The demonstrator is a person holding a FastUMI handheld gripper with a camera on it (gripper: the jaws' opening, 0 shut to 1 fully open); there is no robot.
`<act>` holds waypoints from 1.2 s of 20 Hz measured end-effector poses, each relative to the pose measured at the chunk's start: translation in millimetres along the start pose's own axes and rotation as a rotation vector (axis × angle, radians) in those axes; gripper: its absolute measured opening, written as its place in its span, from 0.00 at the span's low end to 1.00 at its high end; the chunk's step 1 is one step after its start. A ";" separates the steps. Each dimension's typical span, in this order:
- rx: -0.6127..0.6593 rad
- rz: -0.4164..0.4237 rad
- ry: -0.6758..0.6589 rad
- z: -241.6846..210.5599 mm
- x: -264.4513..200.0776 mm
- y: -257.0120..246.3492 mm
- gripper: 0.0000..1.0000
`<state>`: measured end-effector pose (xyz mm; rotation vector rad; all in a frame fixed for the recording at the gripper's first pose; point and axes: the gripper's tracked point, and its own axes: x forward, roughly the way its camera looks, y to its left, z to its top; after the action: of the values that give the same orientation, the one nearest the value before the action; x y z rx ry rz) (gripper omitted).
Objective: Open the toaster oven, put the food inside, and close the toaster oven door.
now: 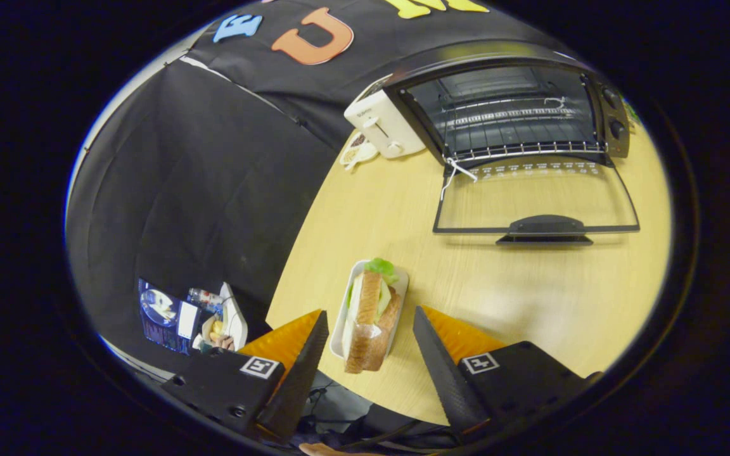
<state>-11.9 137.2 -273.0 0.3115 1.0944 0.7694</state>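
The tool (370, 316) is seen spread wide, with nothing clenched, its two fingers (305, 354) set on either side of a small white rectangular plate (399, 283) without touching it. On that plate a sandwich of brown toasted bread with green lettuce (370, 316) is laid lengthwise, so that it lies between the fingers and reaches a little ahead of them. The plate is set near the edge of a pale wooden surface (530, 297). Well beyond the fingers, a black toaster oven (511, 107) is placed at the far side of the surface, its glass door with a black handle (545, 225) let down flat and its wire rack (523, 149) exposed. Just beside the oven, a white pop-up toaster (383, 125) is stood, with a small dish of food (357, 152) in front of it. Below the surface's edge, a few packets and a bottle (191, 313) are seen.
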 end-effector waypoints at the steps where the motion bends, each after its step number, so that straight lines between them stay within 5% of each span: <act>1: 0.015 0.012 0.022 -4.0 2.0 3.2 0.88; 9: 0.157 0.086 0.135 -16.5 22.1 9.6 0.73; 17: 0.252 0.092 0.147 -15.7 30.6 -0.5 0.43; 24: 0.206 0.093 0.122 -16.1 25.3 5.1 0.38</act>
<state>-22.2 156.1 -294.4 0.4974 1.2845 0.7667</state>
